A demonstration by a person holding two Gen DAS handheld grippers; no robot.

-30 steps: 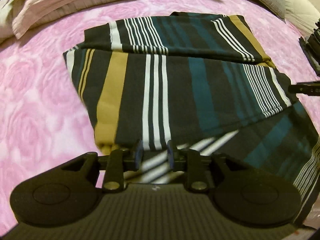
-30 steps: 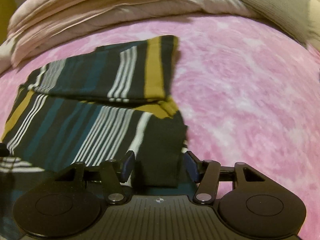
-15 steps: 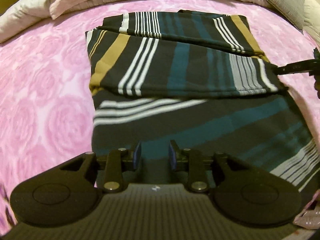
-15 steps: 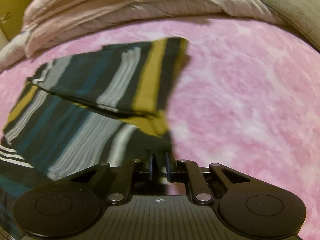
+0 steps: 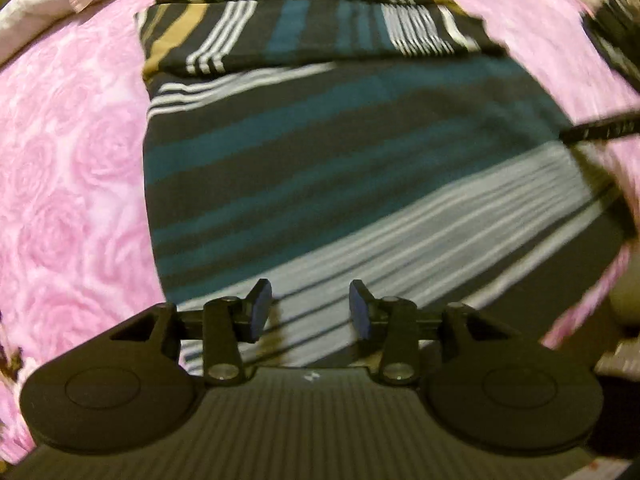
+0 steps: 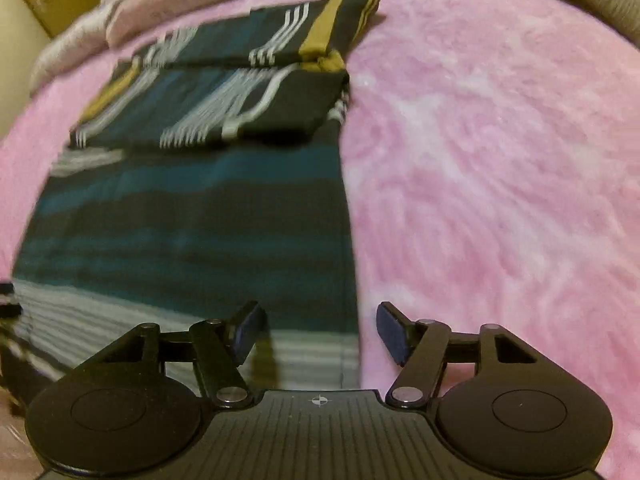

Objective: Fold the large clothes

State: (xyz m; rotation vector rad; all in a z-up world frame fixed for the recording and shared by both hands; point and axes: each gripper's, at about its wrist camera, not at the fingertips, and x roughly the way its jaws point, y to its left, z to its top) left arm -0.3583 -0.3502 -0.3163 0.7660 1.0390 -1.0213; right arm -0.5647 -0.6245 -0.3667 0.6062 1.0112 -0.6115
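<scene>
Left gripper (image 5: 310,308): jaws partly apart, just opening, nothing pinched; striped cloth (image 5: 340,168) spread flat ahead of and below them on pink rose-print bedspread (image 5: 72,184), folded band at far end. Right gripper (image 6: 318,330): jaws wide, just opening, gripping nothing, straddling the cloth's right edge (image 6: 348,240); bedspread beyond the right jaw. No readable writing or brand anywhere; views blurred.

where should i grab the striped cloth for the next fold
Take the striped cloth at its near corners, coming down from above: the right gripper at the straight right edge, the left gripper nearer the left edge. The far end is already folded over.
</scene>
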